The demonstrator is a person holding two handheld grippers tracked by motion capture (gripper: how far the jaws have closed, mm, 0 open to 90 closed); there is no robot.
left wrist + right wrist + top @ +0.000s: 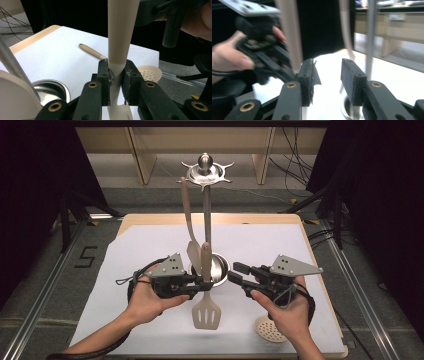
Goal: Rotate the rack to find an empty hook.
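Jaws of left gripper [117, 82] clamped on the narrow neck of a beige slotted spatula [205, 306], pads pressed against both sides of the handle (seen close in the left gripper view). Jaws of right gripper [328, 80] parted, nothing between the pads; no earlier picture for comparison. Spatula held roughly upright in the left gripper view, handle rising out of the top of the picture; in the high view, slotted blade toward the person, just above the white sheet [150, 245], handle end up against the base of the stand. Left hand [147, 300] wrapped around the left gripper; right hand [285, 307] around the right gripper, just right of the spatula and apart from it. Directly beyond the jaws: round steel base [218, 267] of a utensil stand [206, 170], post upright, star-shaped hook ring at the top. One beige utensil [188, 215] hanging from the ring, beside the post. Nearer the person, right of the spatula: perforated beige skimmer [270, 330] flat on the sheet, partly under the right hand. Outermost: wooden table edge [210, 218] around the sheet.
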